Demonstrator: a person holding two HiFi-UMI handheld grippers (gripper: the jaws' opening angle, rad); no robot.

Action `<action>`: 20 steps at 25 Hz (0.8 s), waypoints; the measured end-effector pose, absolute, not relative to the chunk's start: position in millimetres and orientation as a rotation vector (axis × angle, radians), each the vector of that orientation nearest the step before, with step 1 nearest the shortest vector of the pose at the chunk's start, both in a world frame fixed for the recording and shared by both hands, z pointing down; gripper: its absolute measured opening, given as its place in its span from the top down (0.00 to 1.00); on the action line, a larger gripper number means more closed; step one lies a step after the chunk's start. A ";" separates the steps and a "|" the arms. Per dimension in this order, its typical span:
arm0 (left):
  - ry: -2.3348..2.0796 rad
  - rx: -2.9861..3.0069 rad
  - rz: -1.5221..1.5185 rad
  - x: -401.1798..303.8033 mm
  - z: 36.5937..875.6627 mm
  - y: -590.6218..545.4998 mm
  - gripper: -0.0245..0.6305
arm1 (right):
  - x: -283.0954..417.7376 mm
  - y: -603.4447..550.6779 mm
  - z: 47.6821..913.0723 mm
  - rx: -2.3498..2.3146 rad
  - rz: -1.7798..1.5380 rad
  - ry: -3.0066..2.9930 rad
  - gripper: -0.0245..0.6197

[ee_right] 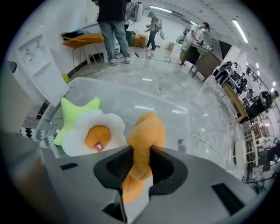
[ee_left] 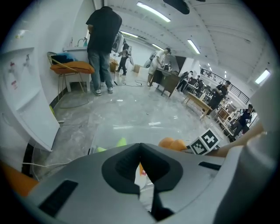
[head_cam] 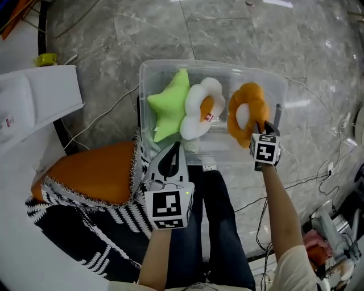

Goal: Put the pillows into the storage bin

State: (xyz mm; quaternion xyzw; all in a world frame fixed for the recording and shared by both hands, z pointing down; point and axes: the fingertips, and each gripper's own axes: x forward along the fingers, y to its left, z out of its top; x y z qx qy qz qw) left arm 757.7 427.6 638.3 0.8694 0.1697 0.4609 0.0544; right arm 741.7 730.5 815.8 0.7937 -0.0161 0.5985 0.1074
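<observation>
Grip: right tongs on orange pillow | left tongs closed

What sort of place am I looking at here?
Probably a big open workshop or lab: long ceiling lights, people at rows of tables, cables across the polished stone floor.

The storage bin and orange pillow are seen steeply from overhead, and nearer, at twelve o'clock, by both gripper views.
</observation>
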 end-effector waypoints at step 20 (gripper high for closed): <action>0.407 2.573 1.446 734.2 674.8 409.7 0.94 | 752.0 639.7 859.7 2.432 1.788 -0.225 0.56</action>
